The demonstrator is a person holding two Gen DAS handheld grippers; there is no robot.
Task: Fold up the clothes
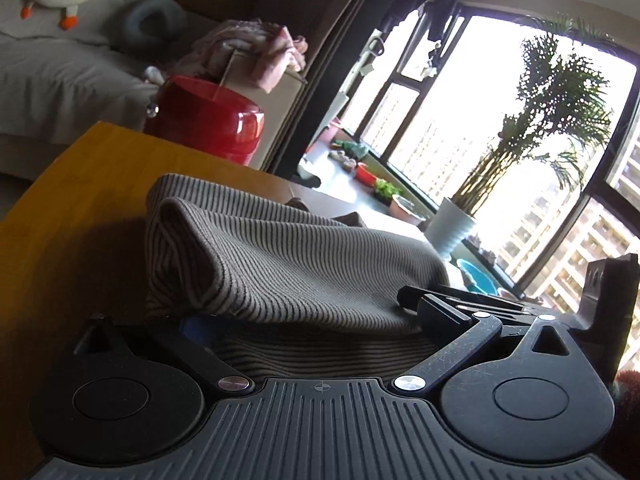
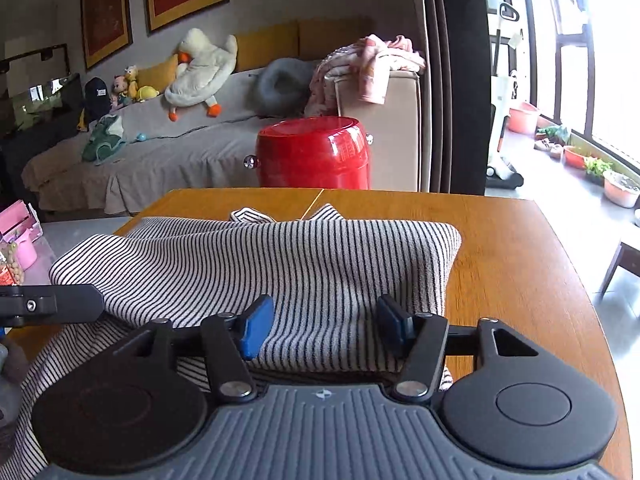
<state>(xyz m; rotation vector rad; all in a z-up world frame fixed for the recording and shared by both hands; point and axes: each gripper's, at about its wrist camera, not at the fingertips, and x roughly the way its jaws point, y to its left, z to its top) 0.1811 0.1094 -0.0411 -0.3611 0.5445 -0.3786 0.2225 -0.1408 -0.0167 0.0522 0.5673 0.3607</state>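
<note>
Striped shirt (image 2: 280, 264) lies between spread right fingers (image 2: 254, 326); left fingers' state hidden; bare table (image 2: 520, 248) rightward.

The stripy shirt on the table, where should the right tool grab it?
Best grip looks like the near folded edge of the striped shirt, coming in low from the near side. The right tool already sits open there, the fabric bunched thick between its blue pads.
</note>
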